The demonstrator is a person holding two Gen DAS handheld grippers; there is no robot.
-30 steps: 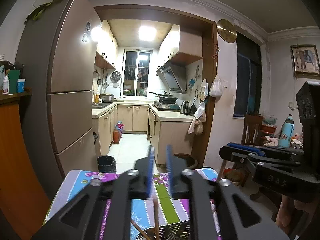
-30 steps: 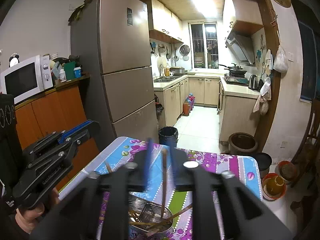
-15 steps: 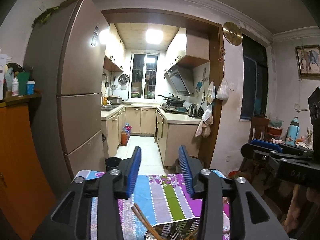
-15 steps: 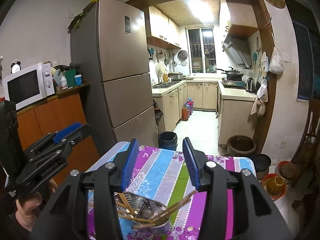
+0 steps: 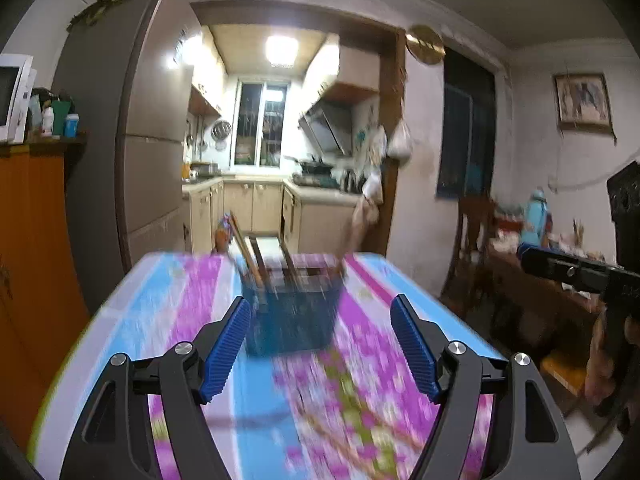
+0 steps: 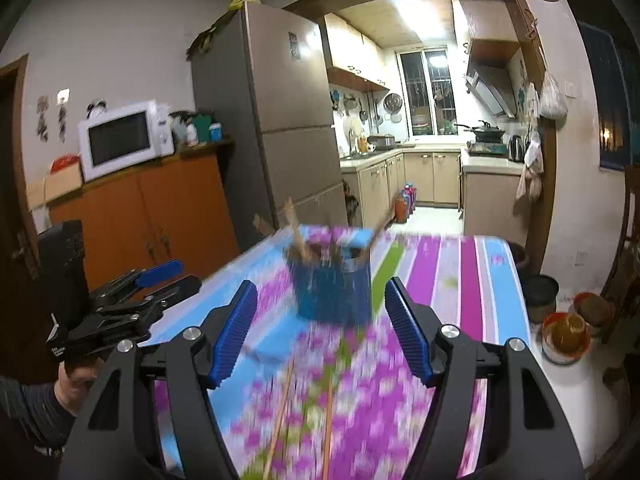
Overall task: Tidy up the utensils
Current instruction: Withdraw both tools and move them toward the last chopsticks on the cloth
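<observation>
A metal utensil holder [image 5: 294,312] stands on the table with several wooden chopsticks [image 5: 246,250] sticking up out of it; it is blurred. It also shows in the right wrist view [image 6: 332,290]. My left gripper [image 5: 322,346] is open and empty, just in front of the holder. My right gripper [image 6: 318,334] is open and empty, in front of the holder. Two loose chopsticks [image 6: 282,412] lie on the floral tablecloth [image 6: 460,280] below the right gripper.
A tall fridge [image 6: 288,128] and an orange cabinet [image 6: 152,208] with a microwave [image 6: 120,140] stand left of the table. The kitchen doorway lies beyond. Buckets [image 6: 566,336] stand on the floor at the right. A chair [image 5: 474,240] is right of the table.
Both grippers went from shut on chopsticks over the holder to wide open. Both have pulled back and dropped low, so the holder now stands ahead of them.
</observation>
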